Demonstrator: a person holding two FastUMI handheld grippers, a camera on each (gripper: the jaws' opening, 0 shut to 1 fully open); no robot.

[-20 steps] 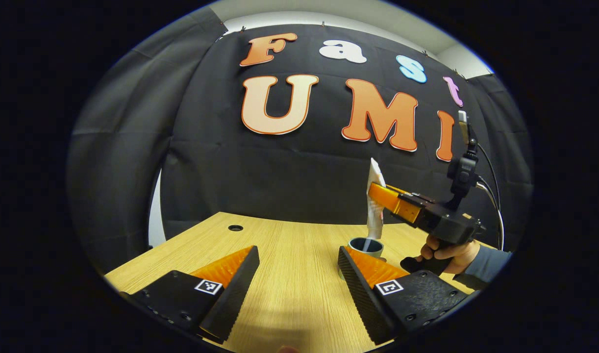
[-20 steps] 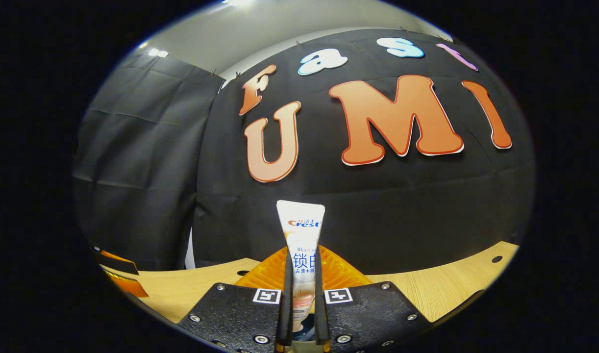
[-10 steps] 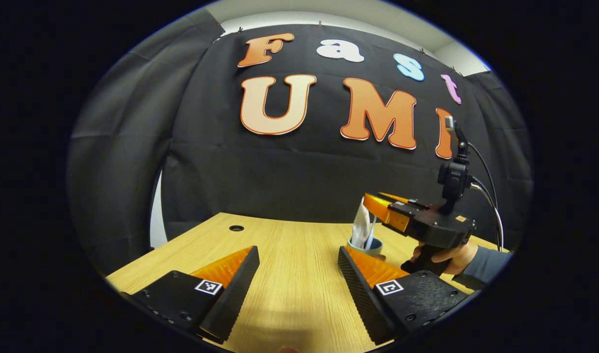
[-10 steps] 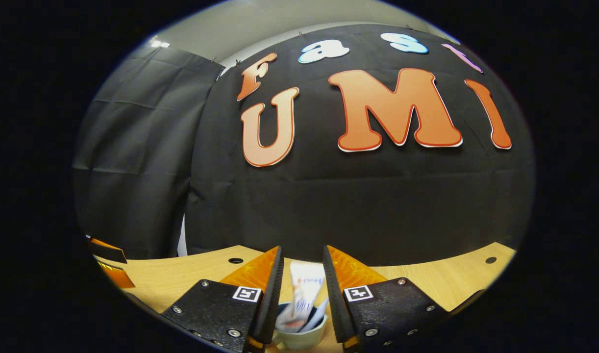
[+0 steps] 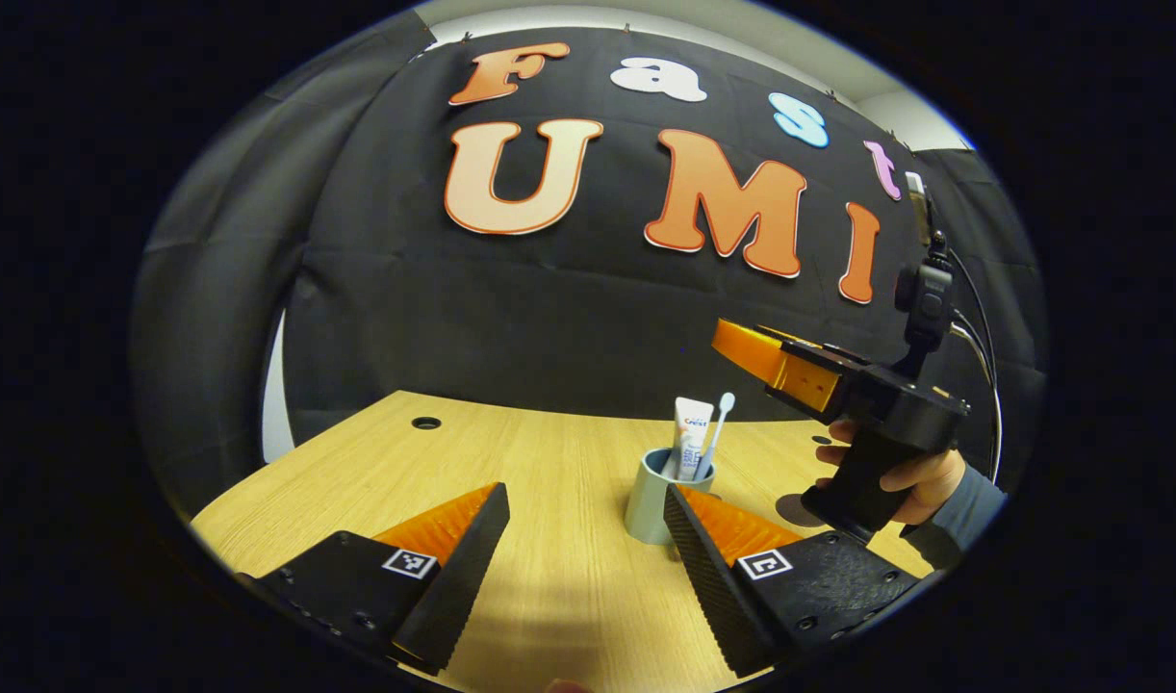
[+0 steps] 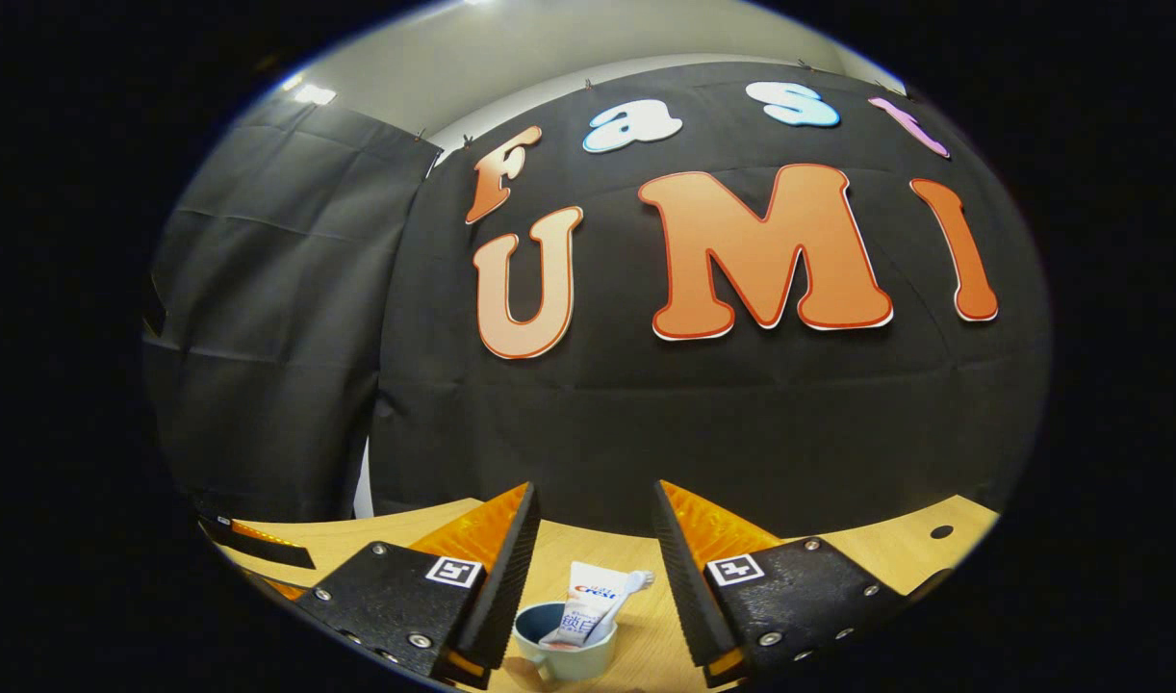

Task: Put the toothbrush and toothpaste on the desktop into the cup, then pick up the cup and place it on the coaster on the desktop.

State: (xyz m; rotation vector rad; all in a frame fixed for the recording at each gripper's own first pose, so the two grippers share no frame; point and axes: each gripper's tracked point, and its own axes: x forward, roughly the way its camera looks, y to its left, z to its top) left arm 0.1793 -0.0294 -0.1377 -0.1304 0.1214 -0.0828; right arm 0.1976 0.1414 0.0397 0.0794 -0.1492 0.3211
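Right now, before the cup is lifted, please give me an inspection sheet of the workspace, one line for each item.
Surface: wooden desktop, with a round hole near the back.
Job's things: toothpaste and toothbrush stand in the cup; a dark round patch, perhaps the coaster, lies partly hidden behind the right tongs.
Clutter: nothing seen.
Grippers: left tongs open, low over the desktop, the cup beside one finger; right tongs open, above the cup, held by a hand.
Cables: black cables run from the right tongs' camera mount.
Surroundings: black cloth wall.
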